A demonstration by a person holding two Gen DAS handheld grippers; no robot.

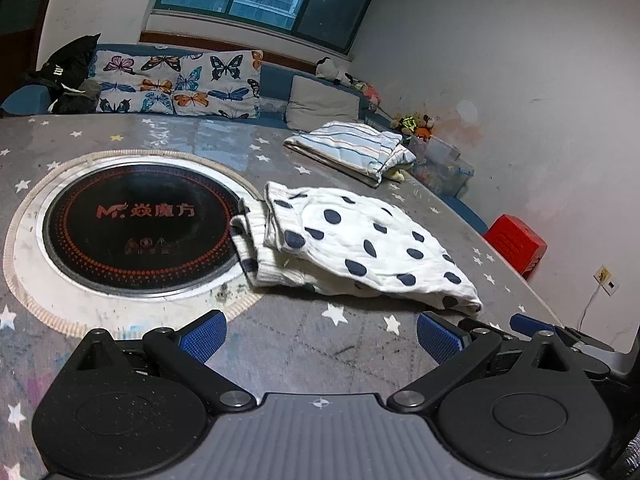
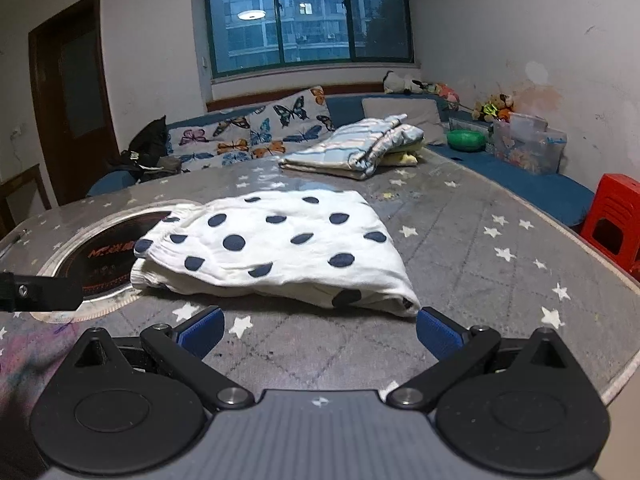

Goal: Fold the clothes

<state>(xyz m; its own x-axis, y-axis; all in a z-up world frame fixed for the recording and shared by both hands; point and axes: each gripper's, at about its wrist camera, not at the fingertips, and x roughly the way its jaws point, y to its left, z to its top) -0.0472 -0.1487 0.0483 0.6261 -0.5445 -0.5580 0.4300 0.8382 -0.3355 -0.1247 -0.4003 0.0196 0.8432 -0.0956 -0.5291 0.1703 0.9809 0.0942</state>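
**Q:** White cloth with dark dots: where does it lie in the left wrist view?

**A:** The dotted garment (image 1: 360, 248) lies folded on the grey, star-printed bench (image 1: 168, 136), its left end overlapping the rim of the round black cooktop (image 1: 140, 220) set into the surface. Behind it, well apart, a striped stack (image 1: 352, 148) of folded clothes rests near the far edge. The left gripper (image 1: 320, 336) is in the foreground with its blue pads (image 1: 202, 334) wide apart, holding nothing; the garment's near corner lies just ahead of the right-hand pad. A second blue pad at the right margin belongs to the right gripper (image 1: 532, 324).

**Q:** And the background there?

**A:** A butterfly cushion (image 1: 176, 84) and a grey pillow (image 1: 320, 104) line the blue sofa; a red stool (image 1: 516, 244) stands at the right.

**Q:** What does the right wrist view add?

**A:** The dotted garment (image 2: 276, 248) fills the centre, with the cooktop (image 2: 108, 256) partly covered at its left. The striped stack (image 2: 352, 148) sits beyond it, with a yellow piece beneath. The right gripper (image 2: 320, 332) likewise has its pads (image 2: 438, 334) spread apart and empty; the garment's near right corner lies just beside the right pad, though contact cannot be told. A black part at the left edge is too cropped to identify. The red stool (image 2: 612, 220) is at the right.
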